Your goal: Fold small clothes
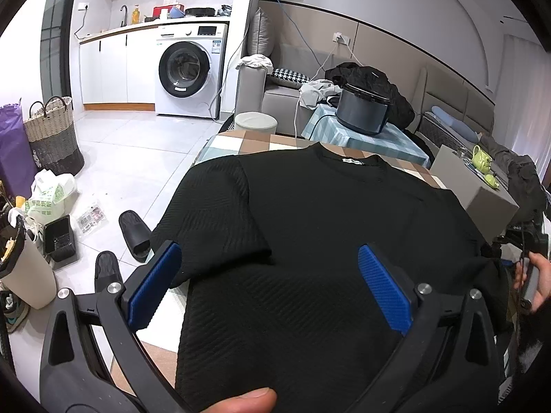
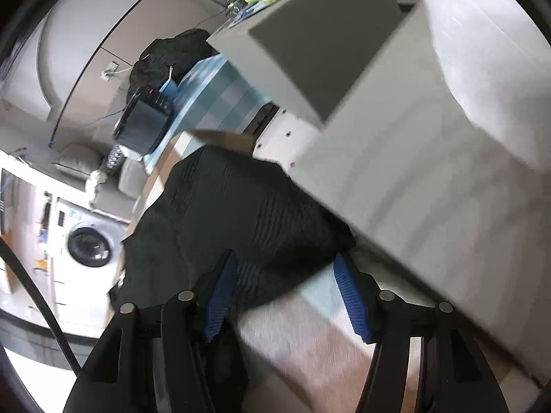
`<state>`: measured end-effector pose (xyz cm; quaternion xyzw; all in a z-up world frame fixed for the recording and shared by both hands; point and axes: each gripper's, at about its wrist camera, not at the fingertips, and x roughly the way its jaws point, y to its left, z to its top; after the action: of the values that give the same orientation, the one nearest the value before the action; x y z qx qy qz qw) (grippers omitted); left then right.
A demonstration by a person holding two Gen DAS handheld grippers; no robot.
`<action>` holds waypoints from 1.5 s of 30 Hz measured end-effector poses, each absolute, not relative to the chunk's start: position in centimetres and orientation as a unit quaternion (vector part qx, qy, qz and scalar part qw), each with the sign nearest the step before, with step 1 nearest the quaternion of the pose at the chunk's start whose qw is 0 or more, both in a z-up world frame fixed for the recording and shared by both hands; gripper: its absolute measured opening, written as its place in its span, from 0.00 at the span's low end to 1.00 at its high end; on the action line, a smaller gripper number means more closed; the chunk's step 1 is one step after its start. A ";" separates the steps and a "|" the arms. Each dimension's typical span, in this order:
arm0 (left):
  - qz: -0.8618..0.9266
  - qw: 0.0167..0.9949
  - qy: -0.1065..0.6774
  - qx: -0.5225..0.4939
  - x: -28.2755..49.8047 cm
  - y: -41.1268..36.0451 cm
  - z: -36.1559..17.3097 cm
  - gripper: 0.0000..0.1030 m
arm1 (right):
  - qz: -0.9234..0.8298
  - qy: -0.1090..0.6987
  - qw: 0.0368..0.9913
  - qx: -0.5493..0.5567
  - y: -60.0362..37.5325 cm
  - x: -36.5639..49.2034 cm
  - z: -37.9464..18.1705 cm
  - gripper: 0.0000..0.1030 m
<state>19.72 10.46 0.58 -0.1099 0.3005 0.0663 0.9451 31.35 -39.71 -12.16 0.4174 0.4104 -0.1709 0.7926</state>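
Ribbed black shirt (image 1: 310, 227), ridged blue pads (image 1: 385, 289)

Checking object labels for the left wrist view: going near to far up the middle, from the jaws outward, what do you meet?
Left gripper, jaws open over the cloth → black T-shirt spread flat → checkered table edge past the collar → white bin on the floor → washing machine against the far wall.
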 end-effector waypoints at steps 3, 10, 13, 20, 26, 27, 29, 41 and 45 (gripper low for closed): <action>0.064 0.947 0.297 -0.108 19.8 10.1 0.7 0.99 | -0.187 0.432 0.796 0.380 -38.9 33.8 -12.7 0.22; 0.065 0.947 0.294 -0.113 19.5 10.9 0.7 0.99 | -0.201 0.416 0.831 0.309 -36.8 35.0 -10.7 0.06; 0.067 0.946 0.296 -0.116 19.4 11.8 0.7 0.99 | -0.188 0.388 0.876 0.216 -34.3 37.1 -6.8 0.06; 0.087 0.945 0.290 -0.126 18.7 13.5 0.8 0.99 | 0.146 0.364 0.919 0.039 -20.3 39.9 -1.8 0.06; 0.094 0.942 0.295 -0.128 18.2 14.3 0.7 0.99 | 0.210 0.476 0.854 -0.008 -15.5 39.5 -7.3 0.16; 0.095 0.942 0.295 -0.126 18.1 14.4 0.7 0.99 | 0.204 0.500 0.842 -0.008 -15.5 39.6 -8.4 0.21; 0.097 0.943 0.295 -0.123 18.1 14.4 0.8 0.99 | 0.215 0.513 0.831 0.004 -15.9 39.2 -9.0 0.21; 0.120 0.923 0.304 -0.205 19.2 18.7 0.5 0.99 | 0.268 0.515 0.808 0.100 -16.0 37.3 -8.7 0.37; 0.124 0.895 0.329 -0.274 19.7 21.4 -1.0 0.98 | 0.233 0.486 0.834 0.117 -17.1 35.6 -6.7 0.40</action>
<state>19.73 21.45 -1.03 -0.2740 0.3286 0.1237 0.8953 35.56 -17.13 -6.67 0.1167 0.4855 0.2331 0.8344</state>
